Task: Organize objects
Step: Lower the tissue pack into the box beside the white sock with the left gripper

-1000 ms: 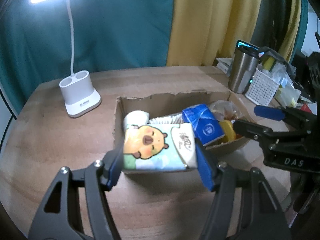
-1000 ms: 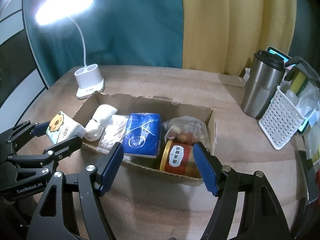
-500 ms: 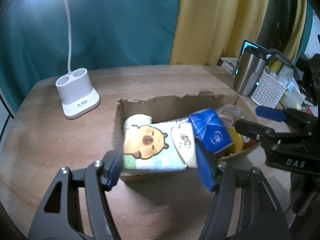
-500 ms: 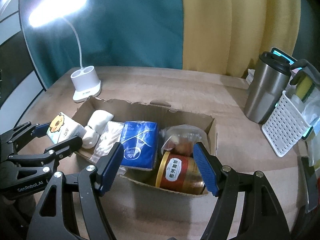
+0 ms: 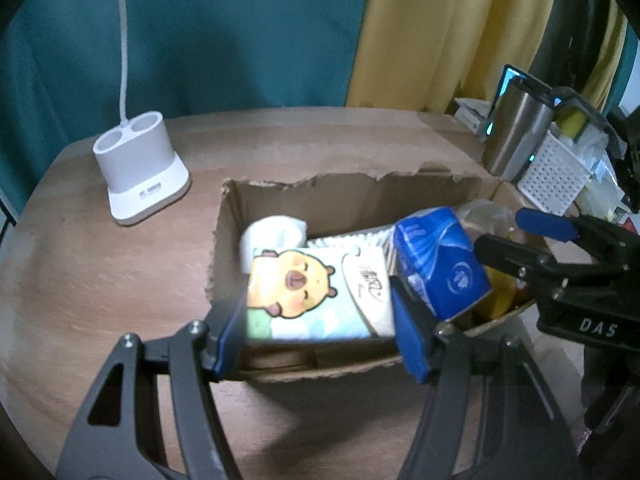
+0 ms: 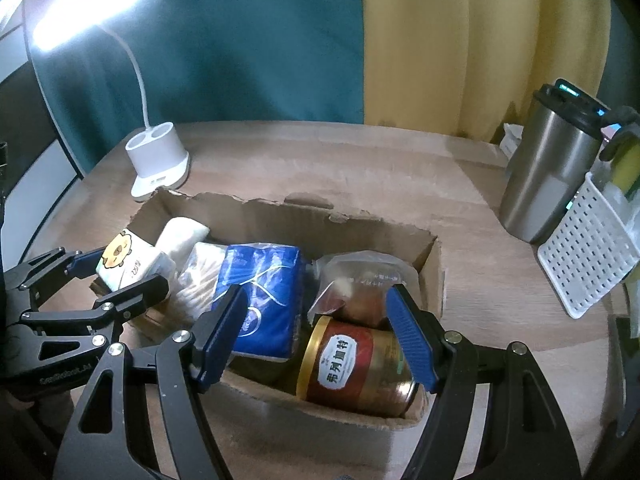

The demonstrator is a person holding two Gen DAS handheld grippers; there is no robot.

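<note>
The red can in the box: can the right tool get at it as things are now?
Probably yes. The right tool is empty, open and just above the red can, which lies uncovered by the box's near wall.

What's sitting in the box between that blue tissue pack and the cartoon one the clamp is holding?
In the right wrist view, a clear bag of cotton swabs and a white roll lie between the blue pack and the cartoon pack.

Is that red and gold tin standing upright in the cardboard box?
No, the red and gold tin lies on its side in the cardboard box, label facing up.
</note>
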